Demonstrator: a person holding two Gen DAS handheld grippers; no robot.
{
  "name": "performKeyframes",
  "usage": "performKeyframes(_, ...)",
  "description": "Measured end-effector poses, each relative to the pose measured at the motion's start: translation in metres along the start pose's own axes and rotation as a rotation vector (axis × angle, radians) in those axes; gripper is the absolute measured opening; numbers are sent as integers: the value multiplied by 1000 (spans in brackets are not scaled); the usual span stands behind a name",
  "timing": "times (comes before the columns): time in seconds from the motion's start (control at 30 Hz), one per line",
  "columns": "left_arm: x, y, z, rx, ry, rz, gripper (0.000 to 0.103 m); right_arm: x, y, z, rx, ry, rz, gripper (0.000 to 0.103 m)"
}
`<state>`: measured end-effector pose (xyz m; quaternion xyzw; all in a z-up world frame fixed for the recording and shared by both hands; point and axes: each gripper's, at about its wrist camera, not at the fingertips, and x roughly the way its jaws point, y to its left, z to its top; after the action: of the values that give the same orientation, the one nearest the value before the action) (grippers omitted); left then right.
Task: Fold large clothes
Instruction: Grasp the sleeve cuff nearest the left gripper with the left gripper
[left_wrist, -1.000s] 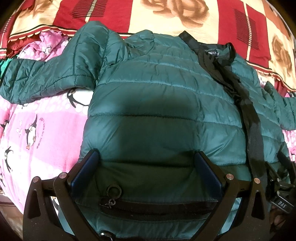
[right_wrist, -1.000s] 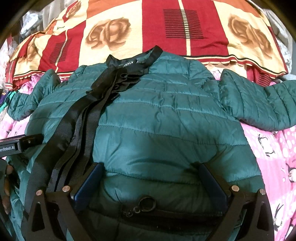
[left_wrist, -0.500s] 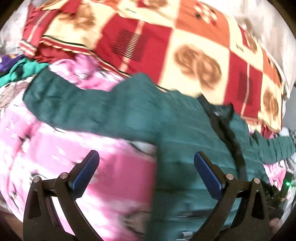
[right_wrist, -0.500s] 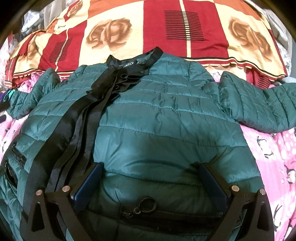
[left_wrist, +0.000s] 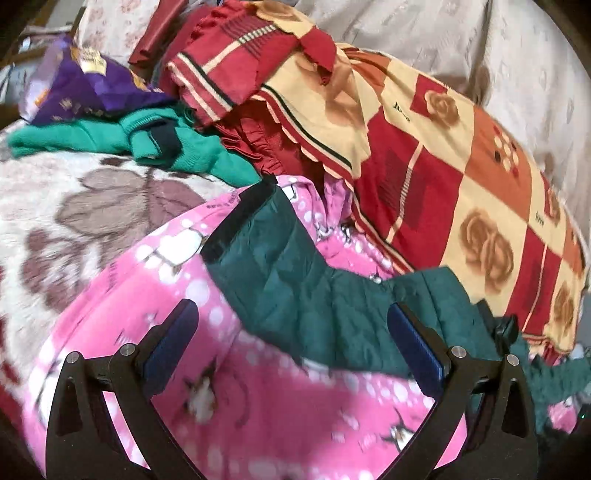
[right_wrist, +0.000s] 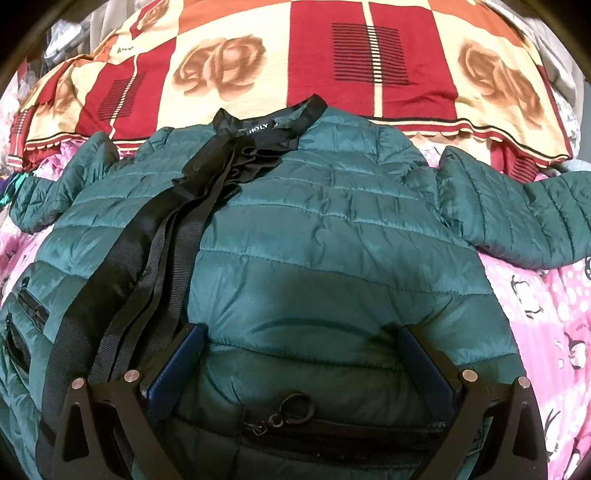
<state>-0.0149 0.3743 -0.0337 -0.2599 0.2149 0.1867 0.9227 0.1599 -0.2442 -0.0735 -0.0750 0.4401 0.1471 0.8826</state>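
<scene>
While my right gripper hovers released over the hem of the green jacket, spread flat on a pink blanket, my left gripper, also released, points at the jacket's outstretched sleeve beside a red patterned quilt.

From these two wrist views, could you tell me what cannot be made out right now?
- Jacket hem: right wrist view, cut off by the bottom edge, behind the right gripper.
- Jacket body: left wrist view, only the sleeve shows clearly.
- Penguin blanket print: left wrist view, motion-blurred.
</scene>
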Motion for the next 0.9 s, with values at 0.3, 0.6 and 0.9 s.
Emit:
performKeyframes(0.3,51,7,8,-30,48,-64,103,3,1,1,0,-11,10,103)
performKeyframes(0.6,69,-1,25,-81,70,26,103,4,2,2,-6,-14,7,103)
performKeyframes(0.9,63,-23,26,-6,122,99,15,3,2,0,-1,-32,12,103)
